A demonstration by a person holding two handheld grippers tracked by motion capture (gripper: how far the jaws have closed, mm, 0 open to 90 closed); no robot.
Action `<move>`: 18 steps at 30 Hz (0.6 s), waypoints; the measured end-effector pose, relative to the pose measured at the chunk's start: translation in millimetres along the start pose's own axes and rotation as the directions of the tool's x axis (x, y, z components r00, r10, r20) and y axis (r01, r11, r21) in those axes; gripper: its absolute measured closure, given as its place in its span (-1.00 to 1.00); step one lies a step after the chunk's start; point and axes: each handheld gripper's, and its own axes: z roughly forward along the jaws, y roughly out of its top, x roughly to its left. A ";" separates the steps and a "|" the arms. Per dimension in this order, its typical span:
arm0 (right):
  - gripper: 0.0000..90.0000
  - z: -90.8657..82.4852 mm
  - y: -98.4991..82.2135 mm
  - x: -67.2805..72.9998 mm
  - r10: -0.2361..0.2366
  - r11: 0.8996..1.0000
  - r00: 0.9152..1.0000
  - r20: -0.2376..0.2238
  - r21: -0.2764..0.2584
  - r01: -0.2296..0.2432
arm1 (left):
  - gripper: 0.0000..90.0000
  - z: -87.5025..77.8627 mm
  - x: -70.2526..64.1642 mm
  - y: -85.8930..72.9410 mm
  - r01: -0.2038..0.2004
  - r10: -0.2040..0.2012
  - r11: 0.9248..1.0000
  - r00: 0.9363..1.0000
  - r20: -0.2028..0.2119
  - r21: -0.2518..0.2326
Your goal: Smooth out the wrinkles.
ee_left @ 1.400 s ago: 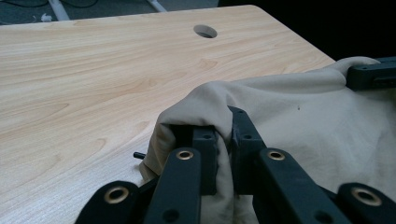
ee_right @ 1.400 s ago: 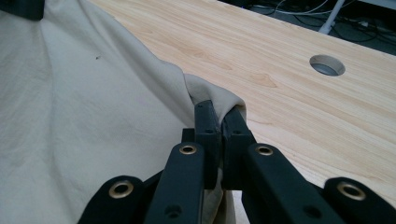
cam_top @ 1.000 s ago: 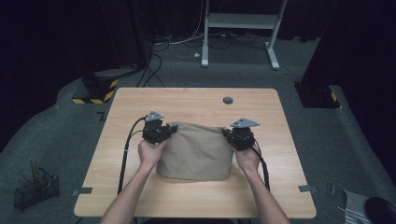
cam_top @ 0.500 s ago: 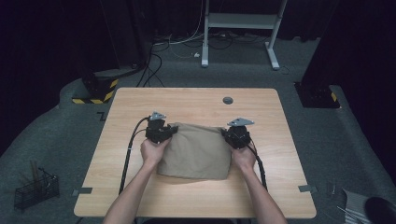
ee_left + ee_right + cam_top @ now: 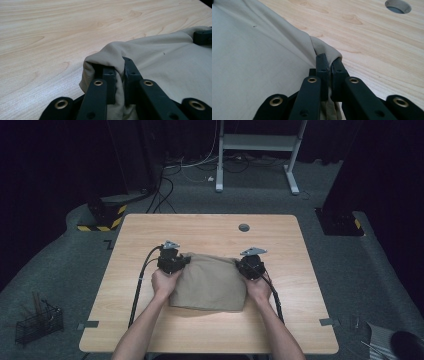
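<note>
Both tongs — left (image 5: 120,75), right (image 5: 329,70) — clamp folds of beige cloth (image 5: 210,280), hiding their tips.

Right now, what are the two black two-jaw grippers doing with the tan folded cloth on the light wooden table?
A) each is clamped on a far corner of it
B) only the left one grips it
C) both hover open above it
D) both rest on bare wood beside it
A: the left gripper and the right gripper each have their jaws pinched on a bunched corner of the tan folded cloth, which lies on the light wooden table.
</note>
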 end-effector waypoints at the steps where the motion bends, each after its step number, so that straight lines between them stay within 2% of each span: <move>1: 0.94 0.8 -0.4 0.3 -0.003 1.000 1.000 -0.002 0.008 0.003 | 0.84 -0.5 -0.6 -0.3 -0.010 0.010 1.000 1.000 -0.003 0.004; 3: 0.94 2.1 -1.6 1.1 -0.007 1.000 1.000 -0.008 0.018 0.008 | 0.85 -1.1 -3.0 -1.8 -0.034 0.035 0.999 0.999 -0.010 0.021; 7: 0.94 0.8 -6.6 5.1 -0.021 0.999 1.000 -0.020 0.034 0.022 | 0.86 -5.8 -6.8 -10.9 -0.042 0.042 0.998 0.999 0.004 0.042; 10: 0.94 -4.0 -13.7 10.0 -0.034 0.998 0.999 -0.037 0.049 0.036 | 0.86 -15.5 -14.0 -23.4 -0.024 0.022 0.998 0.999 0.038 0.053; 12: 0.94 -11.7 -17.6 16.0 -0.053 0.997 0.998 -0.036 0.055 0.055 | 0.87 -25.4 -22.2 -29.3 -0.055 0.051 0.996 0.997 0.050 0.067; 14: 0.94 -21.7 -19.1 19.6 -0.073 0.996 0.997 -0.037 0.043 0.074 | 0.87 -36.4 -25.4 -28.0 -0.052 0.049 0.997 0.997 0.066 0.048; 16: 0.94 -31.3 -16.3 18.8 -0.067 0.998 0.997 -0.036 0.009 0.067 | 0.86 -43.6 -24.2 -20.7 -0.027 0.026 1.000 0.996 0.082 0.005; 18: 0.94 -36.9 -11.0 15.3 -0.059 0.998 0.998 -0.036 -0.022 0.058 | 0.86 -42.6 -23.3 -13.6 -0.034 0.035 0.999 0.998 0.061 -0.015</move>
